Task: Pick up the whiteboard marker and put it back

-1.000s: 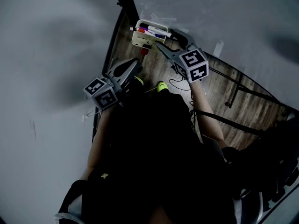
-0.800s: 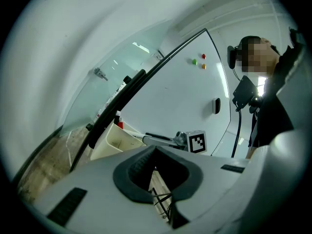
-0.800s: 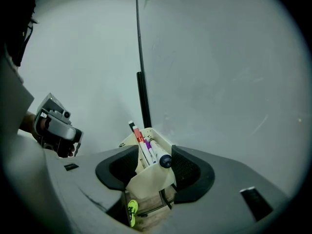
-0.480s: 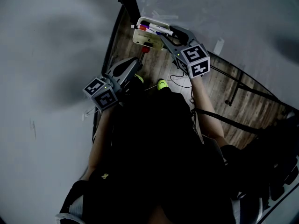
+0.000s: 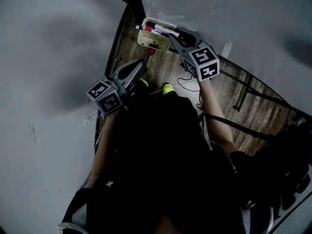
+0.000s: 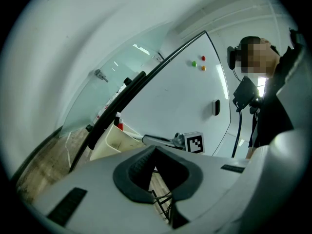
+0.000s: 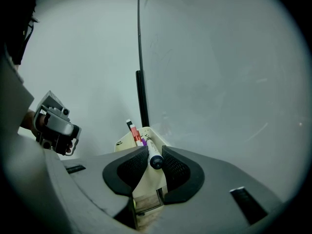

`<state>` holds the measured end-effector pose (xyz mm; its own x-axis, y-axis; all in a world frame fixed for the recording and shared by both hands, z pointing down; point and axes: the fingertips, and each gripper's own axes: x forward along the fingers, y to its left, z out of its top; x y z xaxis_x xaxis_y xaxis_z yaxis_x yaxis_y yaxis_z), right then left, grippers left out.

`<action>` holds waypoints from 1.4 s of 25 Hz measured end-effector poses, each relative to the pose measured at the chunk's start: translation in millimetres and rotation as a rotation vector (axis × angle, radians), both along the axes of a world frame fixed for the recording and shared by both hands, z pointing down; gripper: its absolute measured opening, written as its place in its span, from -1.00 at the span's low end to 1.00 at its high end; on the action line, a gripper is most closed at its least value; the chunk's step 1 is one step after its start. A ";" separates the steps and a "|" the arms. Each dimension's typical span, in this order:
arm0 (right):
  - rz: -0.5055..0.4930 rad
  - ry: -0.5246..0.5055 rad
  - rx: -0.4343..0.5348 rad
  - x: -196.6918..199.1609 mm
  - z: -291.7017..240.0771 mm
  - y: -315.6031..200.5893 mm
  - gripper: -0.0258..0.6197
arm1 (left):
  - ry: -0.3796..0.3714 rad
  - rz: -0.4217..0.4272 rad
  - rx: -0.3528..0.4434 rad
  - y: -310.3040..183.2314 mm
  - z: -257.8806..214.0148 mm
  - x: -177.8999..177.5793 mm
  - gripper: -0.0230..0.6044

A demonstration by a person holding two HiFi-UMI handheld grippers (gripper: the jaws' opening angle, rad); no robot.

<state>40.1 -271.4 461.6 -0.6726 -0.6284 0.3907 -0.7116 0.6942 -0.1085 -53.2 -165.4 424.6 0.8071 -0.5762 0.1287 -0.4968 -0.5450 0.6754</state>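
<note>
A cream tray (image 5: 146,39) hangs on the whiteboard's lower edge and holds several markers. My right gripper (image 5: 171,33) reaches into its right end. In the right gripper view a white whiteboard marker (image 7: 156,161) with a dark cap lies between the right gripper's (image 7: 155,148) pads. The jaws are closing and both pads touch the marker. A red marker (image 7: 134,132) and a purple one (image 7: 144,141) sit further along the tray (image 7: 126,144). My left gripper (image 5: 143,65) hangs back to the lower left, shut (image 6: 155,150) and empty.
The whiteboard (image 7: 219,82) fills the background, with a black frame bar (image 7: 141,96) beside the tray. Small coloured magnets (image 6: 202,62) stick on the board. Below are a wooden floor (image 5: 229,91) and loose cables (image 5: 187,84). A red piece (image 5: 151,51) hangs under the tray.
The right gripper's jaws have narrowed from wide apart to close around the marker at the tray. The left gripper has not moved.
</note>
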 end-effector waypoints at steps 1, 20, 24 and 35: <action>0.000 -0.006 -0.004 0.4 -0.3 0.3 -0.61 | 0.000 -0.001 0.001 0.2 -0.4 0.2 -0.92; -0.019 -0.063 -0.002 1.3 -19.8 6.8 -0.65 | 0.001 0.008 0.022 -2.9 -5.7 7.5 -0.92; -0.020 -0.071 0.004 2.8 -27.6 8.4 -0.65 | 0.002 0.012 0.026 -3.3 -6.7 9.3 -0.92; -0.038 -0.097 0.038 5.5 -54.0 17.2 -0.65 | -0.036 0.044 0.066 -1.4 -7.9 22.2 -0.92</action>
<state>45.6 -254.2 407.5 -0.7297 -0.6148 0.2992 -0.6721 0.7253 -0.1490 -31.0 -166.8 416.8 0.8274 -0.5483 0.1212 -0.4948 -0.6097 0.6193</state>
